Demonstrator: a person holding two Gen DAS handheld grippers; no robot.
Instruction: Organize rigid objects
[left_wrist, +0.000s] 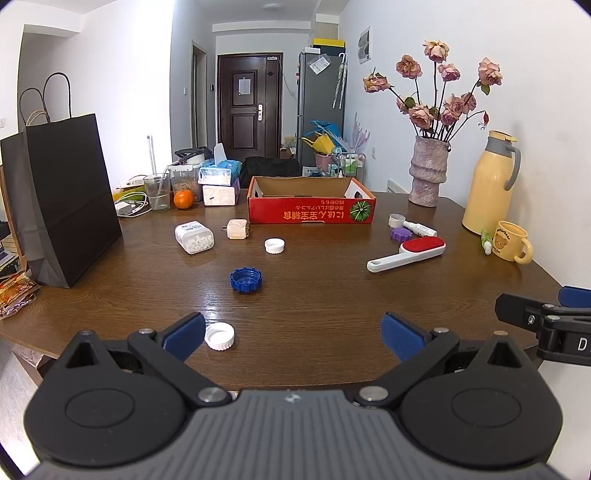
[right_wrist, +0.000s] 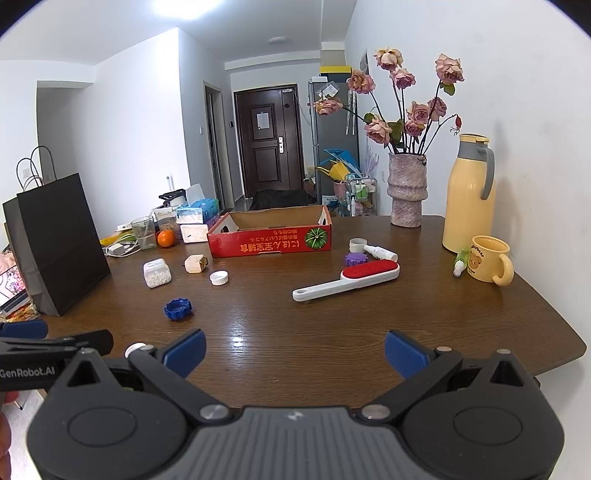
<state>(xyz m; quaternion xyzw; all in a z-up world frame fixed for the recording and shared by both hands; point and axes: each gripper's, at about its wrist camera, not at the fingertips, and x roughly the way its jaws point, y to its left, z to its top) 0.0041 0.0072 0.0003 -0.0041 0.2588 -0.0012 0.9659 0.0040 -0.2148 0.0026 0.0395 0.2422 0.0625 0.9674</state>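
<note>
A red cardboard box (left_wrist: 311, 215) (right_wrist: 269, 242) stands open at the table's far middle. Loose on the table lie a blue cap (left_wrist: 245, 280) (right_wrist: 178, 309), a white cap (left_wrist: 274, 245) (right_wrist: 219, 277), another white cap (left_wrist: 219, 335) beside my left finger, a pill container (left_wrist: 194, 237) (right_wrist: 157, 273), a beige plug (left_wrist: 236, 228) (right_wrist: 195, 264), a red lint brush (left_wrist: 406, 254) (right_wrist: 347, 279), a purple cap (left_wrist: 401, 233) (right_wrist: 356, 259) and a small spray bottle (left_wrist: 419, 229) (right_wrist: 380, 252). My left gripper (left_wrist: 293, 338) and right gripper (right_wrist: 294, 353) are open and empty near the front edge.
A black paper bag (left_wrist: 62, 199) (right_wrist: 55, 243) stands at the left. A vase of roses (left_wrist: 428, 173) (right_wrist: 406, 194), a yellow thermos (left_wrist: 487, 184) (right_wrist: 469, 195) and a yellow mug (left_wrist: 511, 242) (right_wrist: 489, 264) stand at the right. An orange (left_wrist: 183, 199), a glass and tissue packs sit at the back left.
</note>
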